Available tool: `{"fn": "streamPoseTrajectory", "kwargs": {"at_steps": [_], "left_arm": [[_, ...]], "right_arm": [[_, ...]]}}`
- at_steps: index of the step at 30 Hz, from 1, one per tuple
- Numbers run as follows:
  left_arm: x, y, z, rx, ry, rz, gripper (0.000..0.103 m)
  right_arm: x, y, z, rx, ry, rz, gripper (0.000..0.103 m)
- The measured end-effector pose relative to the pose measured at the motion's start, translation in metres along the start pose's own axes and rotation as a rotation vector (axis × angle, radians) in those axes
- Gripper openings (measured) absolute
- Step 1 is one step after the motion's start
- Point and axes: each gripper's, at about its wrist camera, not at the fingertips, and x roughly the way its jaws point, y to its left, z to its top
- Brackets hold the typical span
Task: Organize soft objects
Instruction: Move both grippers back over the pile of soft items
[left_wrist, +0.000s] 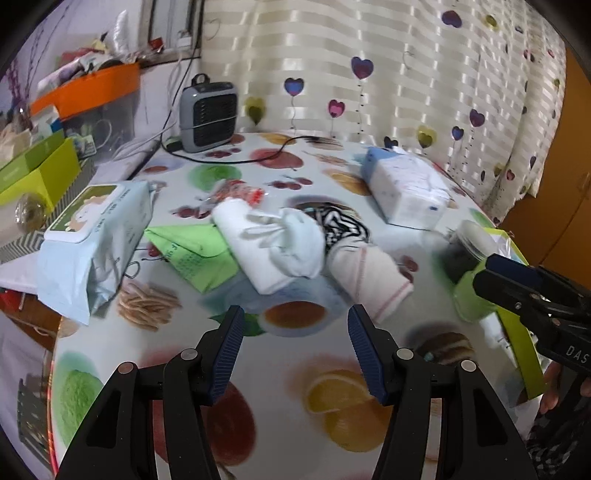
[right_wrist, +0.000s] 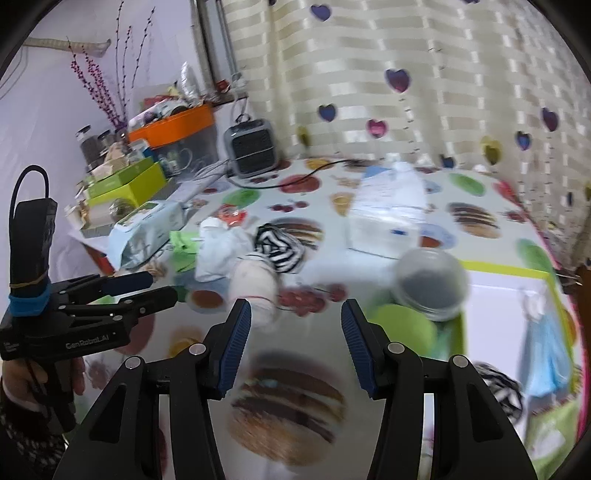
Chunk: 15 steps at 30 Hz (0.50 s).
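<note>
On the fruit-print table (left_wrist: 280, 435) lies a heap of soft things: a folded white cloth (left_wrist: 255, 254), pale gloves (left_wrist: 295, 240), a black-and-white striped cloth (left_wrist: 340, 225) and a pink-stitched white roll (left_wrist: 365, 273). My left gripper (left_wrist: 295, 321) hovers open just short of the heap, with nothing between its pads. My right gripper (right_wrist: 295, 314) is open and empty too, the roll (right_wrist: 255, 284) just beyond its left finger. A green-rimmed box (right_wrist: 498, 267) at the right holds a blue cloth (right_wrist: 546, 350) and a striped one (right_wrist: 498, 387).
A wipes pack (left_wrist: 96, 236) and green paper (left_wrist: 192, 254) lie left of the heap. A tissue pack (left_wrist: 406, 188) sits behind it. A jar (right_wrist: 428, 284) stands by the box. A grey heater (left_wrist: 208, 114) and its cable occupy the back, with stacked boxes (left_wrist: 37, 170) at the left.
</note>
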Motion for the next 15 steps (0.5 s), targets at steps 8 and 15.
{"fn": "streamPoseTrajectory", "kwargs": {"at_steps": [8, 15], "left_arm": [[0.013, 0.030, 0.012, -0.058, 0.008, 0.004, 0.058], [0.019, 0.043, 0.013, -0.053, 0.032, 0.026, 0.058]], "right_arm": [[0.040, 0.021, 0.015, -0.031, 0.054, 0.046, 0.052], [0.080, 0.033, 0.016, -0.060, 0.127, 0.052, 0.052]]}}
